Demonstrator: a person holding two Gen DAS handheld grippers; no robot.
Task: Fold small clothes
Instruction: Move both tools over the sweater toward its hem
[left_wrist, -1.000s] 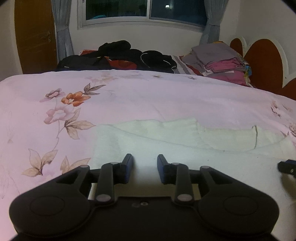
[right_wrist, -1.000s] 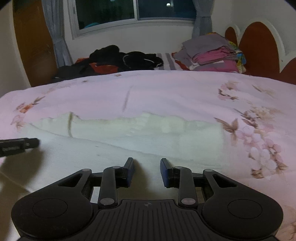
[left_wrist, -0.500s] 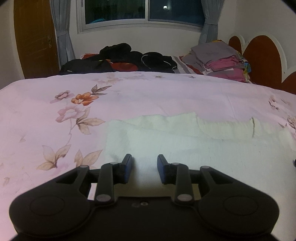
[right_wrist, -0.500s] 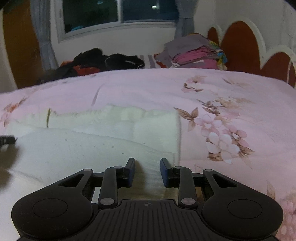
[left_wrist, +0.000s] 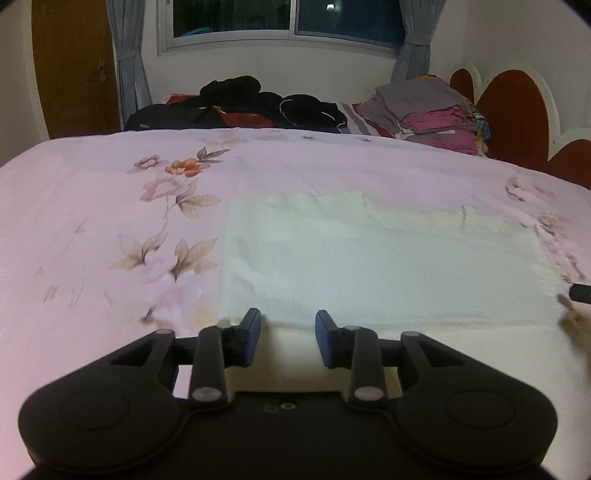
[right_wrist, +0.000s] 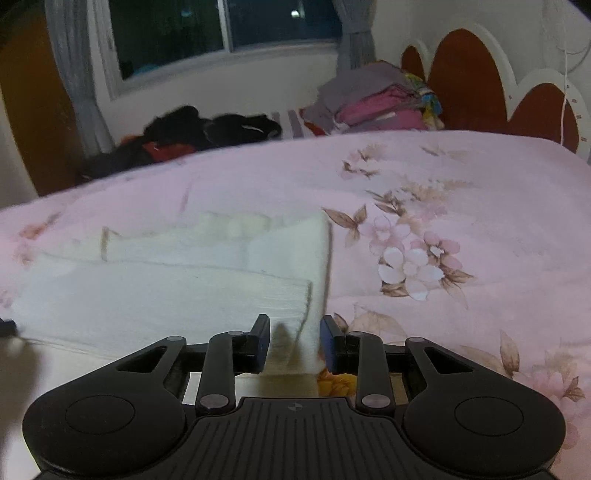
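Note:
A white cloth (left_wrist: 369, 258) lies flat on the pink floral bedspread (left_wrist: 110, 221), with a folded layer on top. My left gripper (left_wrist: 287, 328) hovers over the cloth's near left corner. Its jaws are opening, the pads stand apart, and cloth lies below them. In the right wrist view the cloth (right_wrist: 166, 295) ends at a right edge that runs under my right gripper (right_wrist: 294, 334). Its pads are apart and press on nothing that I can see. Each view shows a dark tip of the other gripper at its side edge.
At the far side of the bed lie a heap of dark clothes (left_wrist: 240, 103) and a stack of folded grey and pink clothes (left_wrist: 428, 110). A red and white headboard (left_wrist: 513, 110) stands at the right, a brown door (left_wrist: 74, 66) at the left.
Both grippers have pulled back and risen a little. The left one has shifted toward the cloth's left edge, the right one toward its right edge. The jaws look the same.

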